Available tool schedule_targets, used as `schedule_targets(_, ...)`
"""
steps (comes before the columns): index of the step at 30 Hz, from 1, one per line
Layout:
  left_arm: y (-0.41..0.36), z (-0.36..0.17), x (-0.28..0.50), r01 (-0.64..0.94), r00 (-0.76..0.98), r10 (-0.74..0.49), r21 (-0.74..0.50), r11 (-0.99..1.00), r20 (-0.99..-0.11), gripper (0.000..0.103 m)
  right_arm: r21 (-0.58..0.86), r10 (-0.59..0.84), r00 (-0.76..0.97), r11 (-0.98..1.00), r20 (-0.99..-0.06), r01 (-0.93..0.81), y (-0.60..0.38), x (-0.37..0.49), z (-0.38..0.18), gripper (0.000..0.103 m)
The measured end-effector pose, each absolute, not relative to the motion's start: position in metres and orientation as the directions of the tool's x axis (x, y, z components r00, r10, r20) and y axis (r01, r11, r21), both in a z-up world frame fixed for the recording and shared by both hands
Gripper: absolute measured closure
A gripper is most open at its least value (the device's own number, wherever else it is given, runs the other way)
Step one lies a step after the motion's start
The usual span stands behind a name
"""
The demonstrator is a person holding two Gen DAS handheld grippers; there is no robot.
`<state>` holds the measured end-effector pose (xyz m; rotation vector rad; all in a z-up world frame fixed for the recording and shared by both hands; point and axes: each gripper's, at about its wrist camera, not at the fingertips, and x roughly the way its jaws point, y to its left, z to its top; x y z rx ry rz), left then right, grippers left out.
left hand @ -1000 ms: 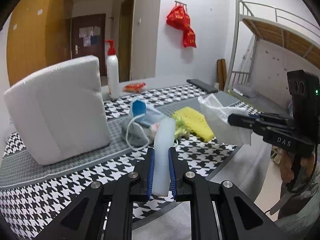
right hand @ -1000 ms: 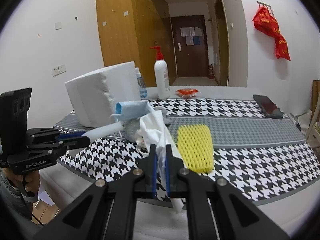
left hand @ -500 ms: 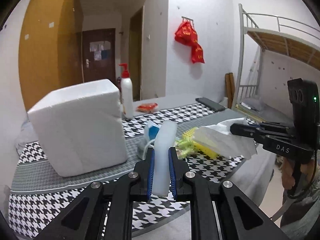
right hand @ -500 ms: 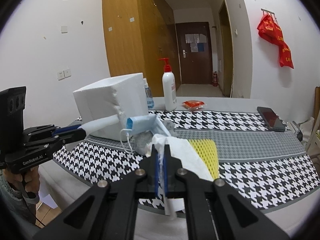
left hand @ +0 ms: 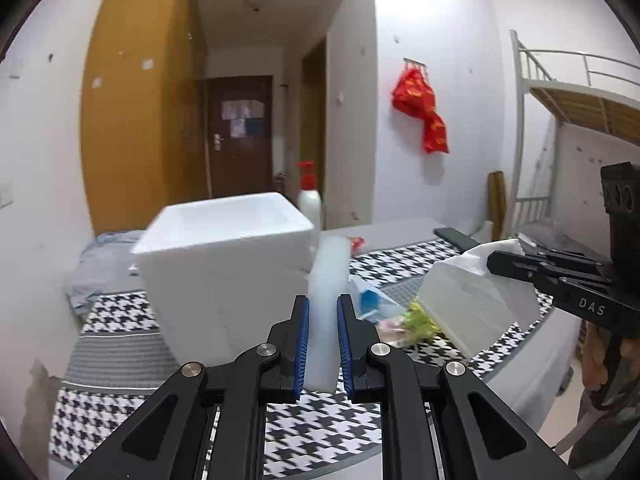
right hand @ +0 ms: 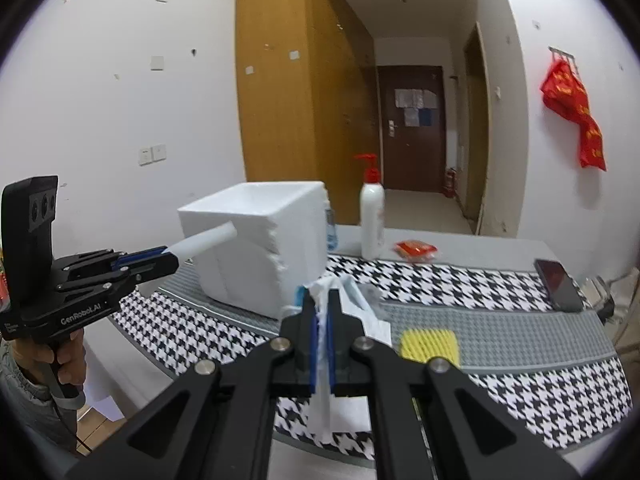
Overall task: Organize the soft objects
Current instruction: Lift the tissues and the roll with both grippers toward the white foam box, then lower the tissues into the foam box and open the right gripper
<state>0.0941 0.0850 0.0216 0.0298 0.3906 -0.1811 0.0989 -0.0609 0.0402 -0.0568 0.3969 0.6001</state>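
Note:
My left gripper (left hand: 322, 312) is shut on a white foam strip (left hand: 326, 276) and holds it above the table, near the white foam box (left hand: 224, 276). It also shows in the right wrist view (right hand: 160, 260), with the strip (right hand: 208, 238) level with the box (right hand: 260, 248) rim. My right gripper (right hand: 320, 312) is shut on a white tissue (right hand: 322, 396). It shows in the left wrist view (left hand: 496, 260) with the tissue (left hand: 468, 304) hanging. A blue face mask (left hand: 370, 300) and a yellow foam net (right hand: 430, 344) lie on the houndstooth cloth (right hand: 480, 288).
A pump bottle (right hand: 372, 220) with a red top stands behind the box. A red packet (right hand: 416, 248) and a dark phone (right hand: 558, 284) lie at the far side. A bunk bed (left hand: 560, 120) stands to the right. The table's front edge (right hand: 200, 376) is near.
Both grippers have risen and pulled back from the table with their objects. The box's open top now shows, and the foam strip is up beside its rim.

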Motion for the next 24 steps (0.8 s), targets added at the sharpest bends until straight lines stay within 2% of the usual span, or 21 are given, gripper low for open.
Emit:
schedule_targets(12, 0.110, 0.032, 0.073, 0.023, 0.933, -0.017, 0.011, 1.000, -0.358, 0.088, 0.052, 0.639, 0.675, 0.739, -0.370, -0.671, -0.015, 0.089, 0.052, 0.097)
schedule_targets(24, 0.123, 0.032, 0.060, -0.069, 0.928, 0.073, 0.024, 0.997, -0.365, 0.088, 0.058, 0.683, 0.629, 0.694, -0.371, -0.718, 0.010, 0.088, 0.059, 0.097)
